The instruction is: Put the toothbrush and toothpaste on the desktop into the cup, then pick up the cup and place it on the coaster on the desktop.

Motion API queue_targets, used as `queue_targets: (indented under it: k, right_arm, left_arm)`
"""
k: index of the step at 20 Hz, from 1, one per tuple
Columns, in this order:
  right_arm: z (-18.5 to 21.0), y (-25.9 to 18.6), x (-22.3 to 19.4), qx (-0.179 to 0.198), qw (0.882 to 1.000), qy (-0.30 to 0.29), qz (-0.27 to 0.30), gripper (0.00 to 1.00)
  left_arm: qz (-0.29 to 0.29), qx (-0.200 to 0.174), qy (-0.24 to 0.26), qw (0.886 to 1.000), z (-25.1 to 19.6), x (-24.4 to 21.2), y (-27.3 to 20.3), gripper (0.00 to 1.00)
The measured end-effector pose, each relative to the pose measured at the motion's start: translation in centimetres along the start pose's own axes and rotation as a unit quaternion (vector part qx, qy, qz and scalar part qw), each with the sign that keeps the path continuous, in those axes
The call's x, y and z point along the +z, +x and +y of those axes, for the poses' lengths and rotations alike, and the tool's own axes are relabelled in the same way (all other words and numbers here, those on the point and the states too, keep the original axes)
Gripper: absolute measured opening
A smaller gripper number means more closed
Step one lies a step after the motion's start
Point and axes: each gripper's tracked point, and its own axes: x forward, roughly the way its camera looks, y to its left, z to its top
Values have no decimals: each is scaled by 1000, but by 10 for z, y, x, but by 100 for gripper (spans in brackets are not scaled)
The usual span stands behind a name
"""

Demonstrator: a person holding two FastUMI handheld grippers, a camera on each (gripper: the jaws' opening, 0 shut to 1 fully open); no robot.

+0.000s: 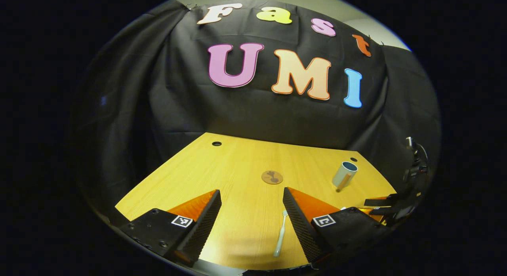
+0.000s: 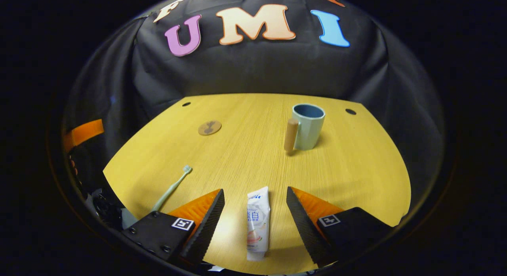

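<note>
A pale toothbrush (image 1: pixel 280 234) lies on the wooden desk between the fingers of my open left gripper (image 1: pixel 252 198), nearer the right finger. A white toothpaste tube (image 2: pixel 258 222) lies flat between the spread fingers of my open right gripper (image 2: pixel 255 196), touching neither. The toothbrush (image 2: pixel 171 188) also lies to the left in the right gripper view. The pale blue cup (image 2: pixel 307 126) with a wooden handle stands upright and empty at the far right; the left gripper view has the cup (image 1: pixel 344 174) at its right. A round brown coaster (image 1: pixel 272 177) lies mid-desk, and the coaster (image 2: pixel 209 127) sits far left.
The wooden desk (image 1: pixel 237 165) has small cable holes near its back corners. Black cloth walls it at the back and sides. The right gripper's body (image 1: pixel 392 206) shows at the right edge of the left gripper view.
</note>
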Motion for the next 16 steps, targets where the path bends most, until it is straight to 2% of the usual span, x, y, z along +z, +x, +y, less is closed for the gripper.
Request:
queue_targets:
  k: [1,4,5,6,9,10,11,15,16]
  right_arm:
    - [0,4,-5,0,1000,0,10,98]
    - [1,13,-22,-8,999,-10,38,98]
    - [1,16,-26,-11,999,-14,46,92]
    - [0,20,-29,-15,998,-19,54,92]
    - [-4,30,-37,-28,997,-27,73,81]
    - [-5,34,-39,-34,996,-31,79,82]
    - [-7,37,-42,-39,995,-33,87,73]
    - [-9,42,-47,-56,991,-50,107,70]
    - [-11,45,-48,-63,991,-54,106,63]
  left_arm:
    - [-1,1,-2,1000,2,0,-1,94]
    - [1,7,-5,1000,8,-3,0,93]
    - [3,8,-6,1000,9,-5,0,93]
    - [5,9,-7,1000,10,-7,1,94]
    - [15,8,-10,1000,9,-14,3,94]
    - [17,7,-11,1000,7,-15,4,94]
    - [19,7,-12,1000,6,-15,6,93]
    - [21,4,-10,1000,7,-16,11,93]
    - [22,3,-8,1000,6,-15,12,94]
